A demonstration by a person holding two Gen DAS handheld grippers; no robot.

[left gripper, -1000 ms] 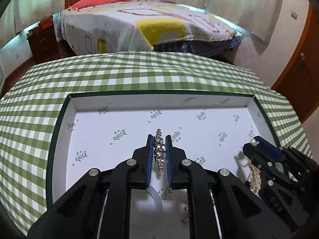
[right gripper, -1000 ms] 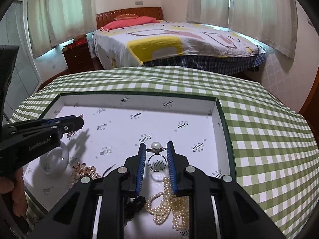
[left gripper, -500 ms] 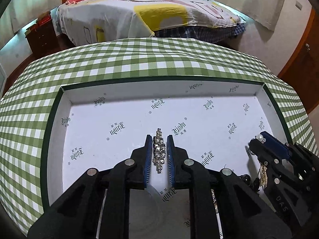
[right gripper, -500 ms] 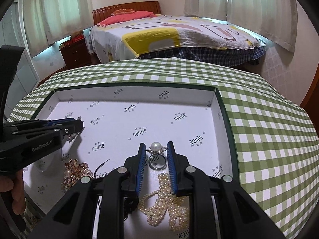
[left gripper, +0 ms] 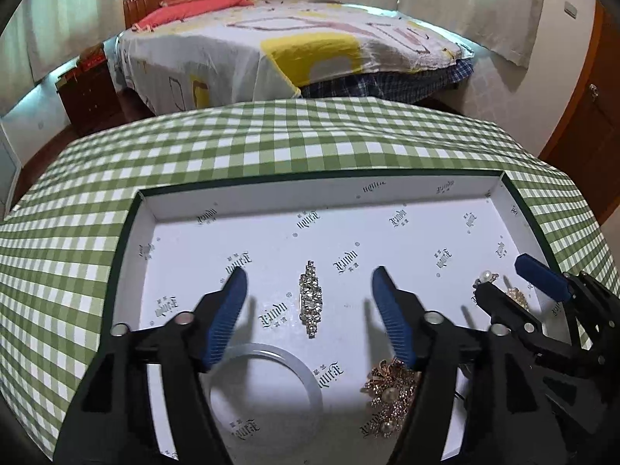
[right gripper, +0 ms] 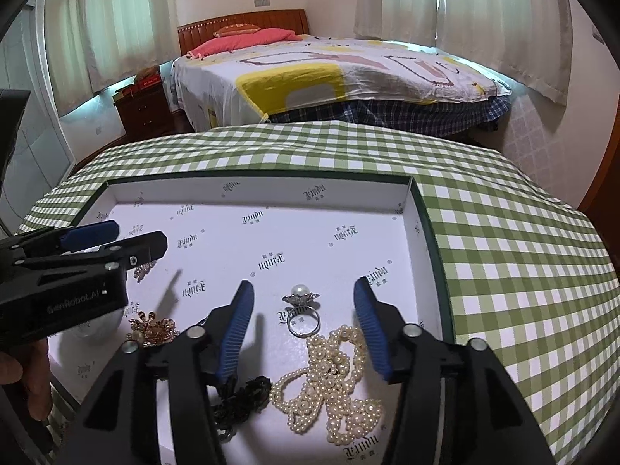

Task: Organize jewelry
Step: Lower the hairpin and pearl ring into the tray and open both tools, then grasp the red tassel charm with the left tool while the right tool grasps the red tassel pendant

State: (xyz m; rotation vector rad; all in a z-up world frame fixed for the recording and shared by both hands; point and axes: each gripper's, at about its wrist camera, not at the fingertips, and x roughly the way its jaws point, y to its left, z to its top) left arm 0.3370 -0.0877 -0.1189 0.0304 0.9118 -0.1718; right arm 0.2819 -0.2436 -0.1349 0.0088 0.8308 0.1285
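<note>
Jewelry sits in a shallow white-lined box (left gripper: 500, 190) on a green checked cloth (left gripper: 271, 143). Left gripper (left gripper: 309, 285) has just been opening; its jaws now stand wide, and a rhinestone bar (left gripper: 310, 297) lies flat on the box floor between them, touched by neither blue pad. Near it, toward the camera, a clear bangle (left gripper: 267, 379) lies flat, and a gold brooch (left gripper: 389, 391) lies beside the right finger, partly under it. Right gripper (right gripper: 302, 298) has likewise just been opening; its jaws are apart, with a pearl ring (right gripper: 302, 312) on the floor between them, free of both pads. A pearl necklace (right gripper: 333, 379) lies heaped just below the ring, touching it or nearly so; the view is too coarse to tell. A dark tangle (right gripper: 242, 395), maybe a black chain, lies left of the pearls. Both grippers hold nothing. A hand (right gripper: 23, 379) shows at the left edge of the right view. Bed (right gripper: 329, 73) and curtains (right gripper: 108, 23) stand behind.
</note>
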